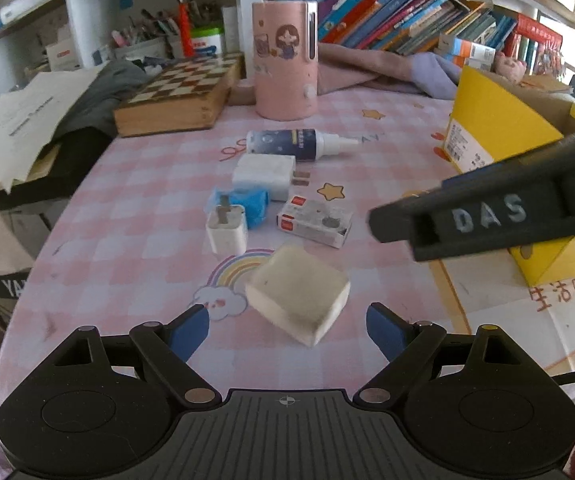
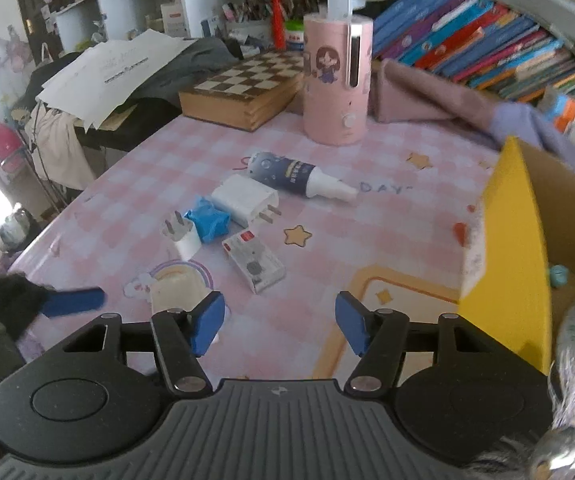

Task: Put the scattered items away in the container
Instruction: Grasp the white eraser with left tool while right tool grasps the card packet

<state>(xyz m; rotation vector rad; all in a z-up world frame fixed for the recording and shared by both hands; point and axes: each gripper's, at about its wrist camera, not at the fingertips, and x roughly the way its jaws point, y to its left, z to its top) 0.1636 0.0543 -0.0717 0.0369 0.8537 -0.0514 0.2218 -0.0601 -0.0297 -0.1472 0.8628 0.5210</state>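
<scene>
Scattered items lie on the pink checked table: a cream square block [image 1: 298,297], a small white plug [image 1: 226,229], a blue crumpled wrap [image 1: 253,202], a large white charger [image 1: 263,171], a small red-and-white box [image 1: 314,221] and a dark spray bottle [image 1: 299,144]. My left gripper [image 1: 287,330] is open, just in front of the cream block. My right gripper [image 2: 279,322] is open and empty above the table, left of the yellow cardboard box [image 2: 515,248]. The right wrist view also shows the block [image 2: 179,292], plug [image 2: 183,236], charger [image 2: 245,200], small box [image 2: 255,266] and bottle [image 2: 295,176].
A pink cylindrical appliance [image 1: 285,60] and a wooden chessboard box [image 1: 179,96] stand at the back. Pink and purple cloth [image 1: 387,70] lies behind, under a shelf of books [image 1: 407,12]. Papers [image 1: 19,120] hang over the left edge. The right gripper's arm [image 1: 487,212] crosses the left wrist view.
</scene>
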